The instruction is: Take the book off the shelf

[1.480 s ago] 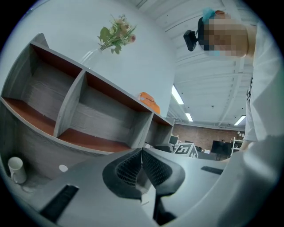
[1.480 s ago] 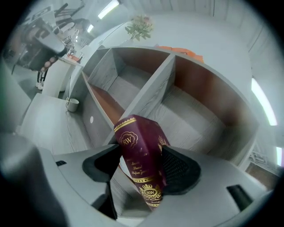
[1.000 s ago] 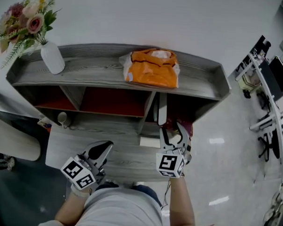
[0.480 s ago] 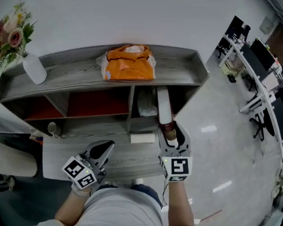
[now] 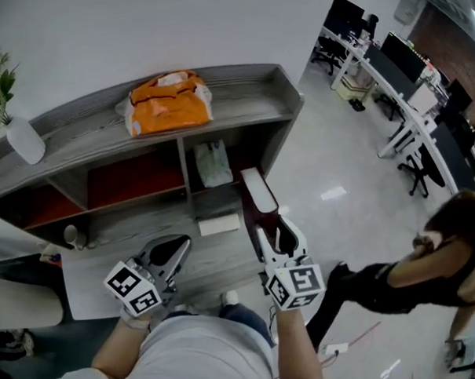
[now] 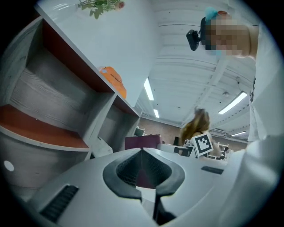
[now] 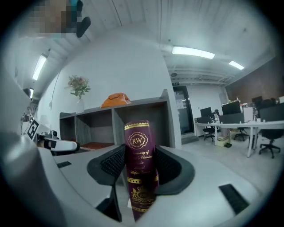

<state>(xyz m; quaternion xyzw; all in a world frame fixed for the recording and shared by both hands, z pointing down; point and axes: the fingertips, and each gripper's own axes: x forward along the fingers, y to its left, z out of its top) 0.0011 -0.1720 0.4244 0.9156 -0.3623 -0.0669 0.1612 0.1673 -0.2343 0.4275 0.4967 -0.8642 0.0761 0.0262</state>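
My right gripper (image 5: 273, 230) holds a maroon book (image 5: 252, 205) with gold lettering, spine up, in front of the grey shelf's (image 5: 250, 83) right compartment and out of it. Its jaws are closing, with the book (image 7: 140, 168) standing between the pads, which press on both covers, in the right gripper (image 7: 141, 150) view. My left gripper (image 5: 174, 246) hangs low in front of the shelf's lower board, jaws together with nothing in them. The left gripper (image 6: 142, 150) view looks past its joined tips towards the shelf and the book.
An orange bag (image 5: 167, 103) lies on the shelf top, a white vase (image 5: 24, 140) at its left end. A pale packet (image 5: 213, 164) stands in the right compartment, and a flat white box (image 5: 219, 223) lies below. A person (image 5: 423, 267) bends at the right; desks and chairs (image 5: 392, 66) stand beyond.
My right gripper has drawn the maroon book out of the right compartment towards me. The head view has swung right, bringing the person and desks into sight. The left gripper has stayed put.
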